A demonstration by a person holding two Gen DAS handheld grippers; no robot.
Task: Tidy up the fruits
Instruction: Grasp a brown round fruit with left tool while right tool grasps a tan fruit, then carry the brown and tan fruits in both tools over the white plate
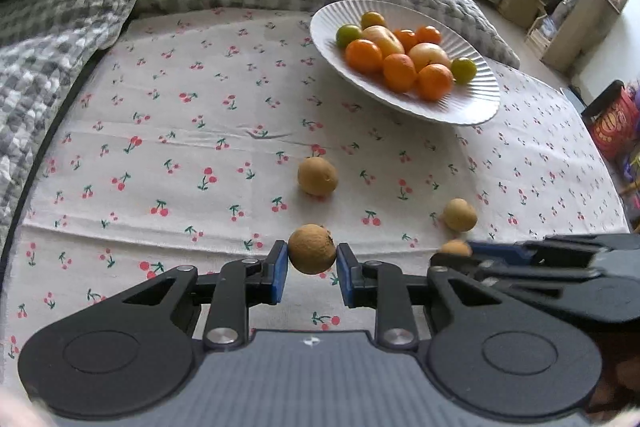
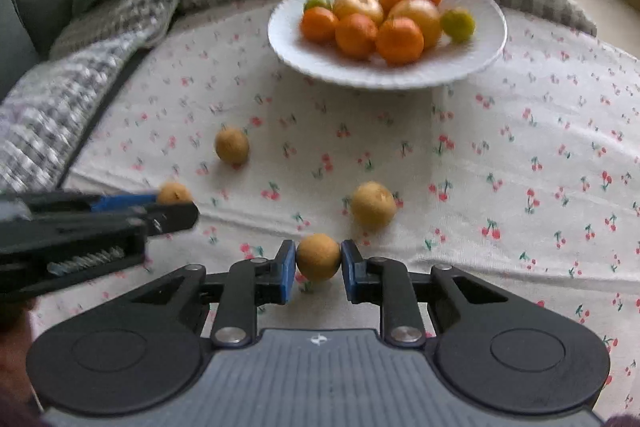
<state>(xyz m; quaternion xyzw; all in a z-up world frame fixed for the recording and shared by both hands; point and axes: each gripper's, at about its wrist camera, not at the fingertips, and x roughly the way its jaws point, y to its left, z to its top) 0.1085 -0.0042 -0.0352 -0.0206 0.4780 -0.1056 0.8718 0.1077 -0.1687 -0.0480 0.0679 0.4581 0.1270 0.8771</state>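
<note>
Each gripper [image 1: 312, 267] [image 2: 318, 263] squeezed shut on one small brown fruit [image 1: 312, 249] [image 2: 318, 257] near the cloth's [image 1: 180, 155] front edge, ready for the plate [image 1: 472, 103].

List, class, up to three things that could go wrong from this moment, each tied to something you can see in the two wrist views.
1. Each small round brown fruit, left and right, is pinched only between narrow fingers, so either could pop out.
2. The plate is already piled with oranges; added fruit might roll off.
3. The left gripper and right gripper are close together, so they might collide.
</note>
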